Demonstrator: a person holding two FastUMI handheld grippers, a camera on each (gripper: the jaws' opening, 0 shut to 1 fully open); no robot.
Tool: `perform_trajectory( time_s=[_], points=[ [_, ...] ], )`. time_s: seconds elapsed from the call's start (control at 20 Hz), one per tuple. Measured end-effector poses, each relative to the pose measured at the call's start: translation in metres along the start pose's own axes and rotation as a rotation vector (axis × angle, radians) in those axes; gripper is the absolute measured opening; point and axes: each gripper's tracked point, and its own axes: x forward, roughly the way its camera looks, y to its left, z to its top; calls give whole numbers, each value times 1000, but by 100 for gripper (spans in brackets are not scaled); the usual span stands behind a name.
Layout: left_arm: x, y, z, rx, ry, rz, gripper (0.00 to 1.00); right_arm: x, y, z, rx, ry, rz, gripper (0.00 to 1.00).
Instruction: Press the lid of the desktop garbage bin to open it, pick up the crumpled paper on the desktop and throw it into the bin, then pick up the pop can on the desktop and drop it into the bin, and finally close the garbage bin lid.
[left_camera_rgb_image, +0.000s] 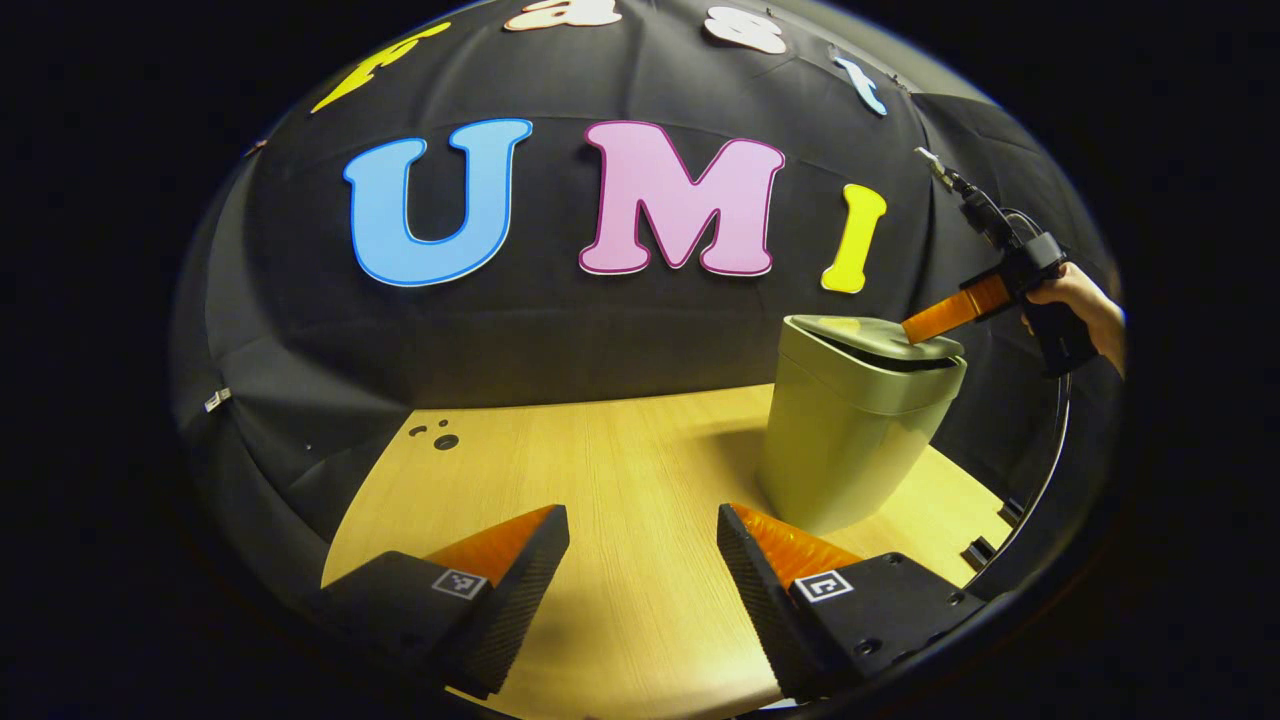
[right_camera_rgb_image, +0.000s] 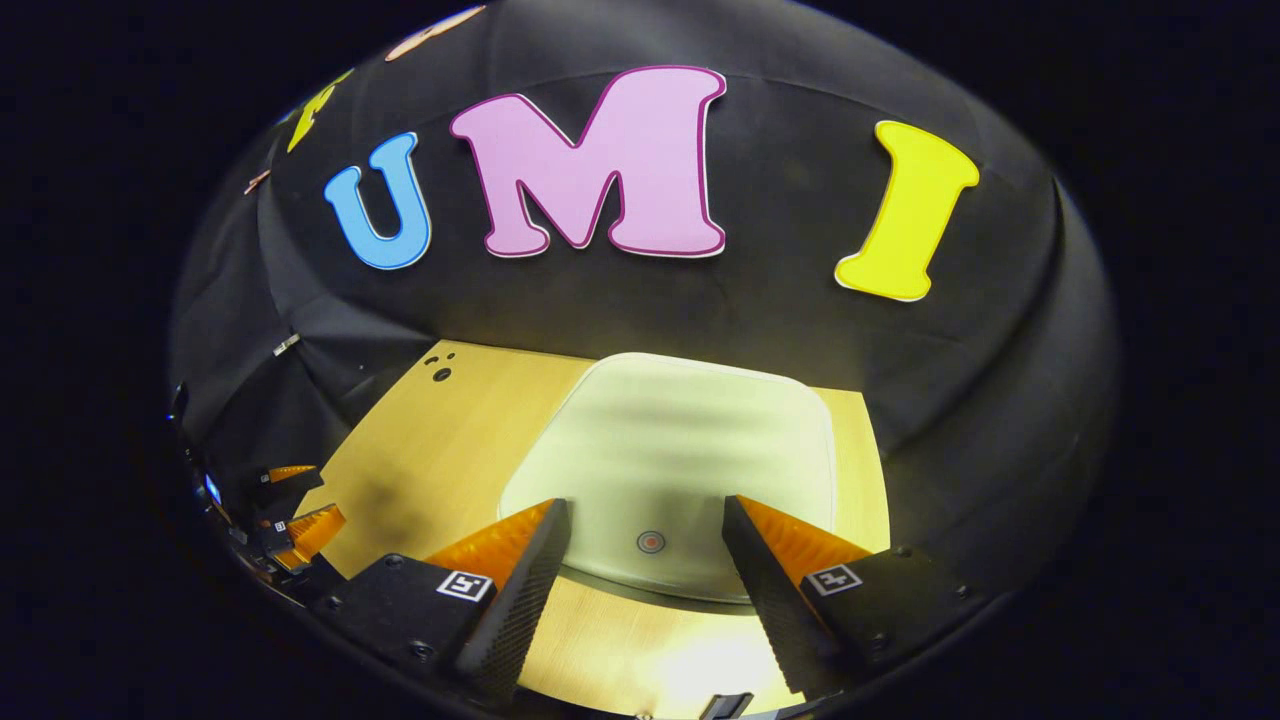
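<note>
Both tools gape empty, the right tool (right_camera_rgb_image: 646, 535) over the bin lid (right_camera_rgb_image: 680, 440) (its red dot bears no legible writing).

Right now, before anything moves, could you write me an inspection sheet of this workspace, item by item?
Surface: light wooden table, with small dark holes near its far left corner.
Job's things: green garbage bin upright on the table; its lid looks down, with a small round mark near its front edge. Crumpled paper and pop can: nothing seen.
Clutter: nothing seen.
Grippers: left gripper open, low over the table, holding nothing. Right gripper open, above the lid's front edge; a hand holds it.
Cables: a dark cable loops at the right gripper's body.
Surroundings: black cloth wall behind the table.
</note>
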Motion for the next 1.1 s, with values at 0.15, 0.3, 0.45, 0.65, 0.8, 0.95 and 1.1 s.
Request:
perform_trajectory(
  time_s=[0.15,0.3,0.45,0.65,0.8,0.95,1.1],
  points=[
    [3,4,-4,-9,9,5,96,-2,-1,-13,4,68,9,97],
    [6,5,-3,-10,10,5,95,-6,-9,-29,-30,179,4,97],
    [11,3,-3,-17,14,0,96,0,-16,-32,-77,249,-17,98],
    [15,2,-4,-17,19,-5,96,5,-16,-32,-106,340,-22,98],
    [18,3,-4,-25,24,-3,96,9,-15,-33,-117,386,-23,99],
    [20,3,-3,-21,19,-5,96,12,-14,-32,-110,409,-29,99],
    [21,1,-2,-21,15,-13,96,16,-14,-35,-128,520,-24,99]
  ],
)
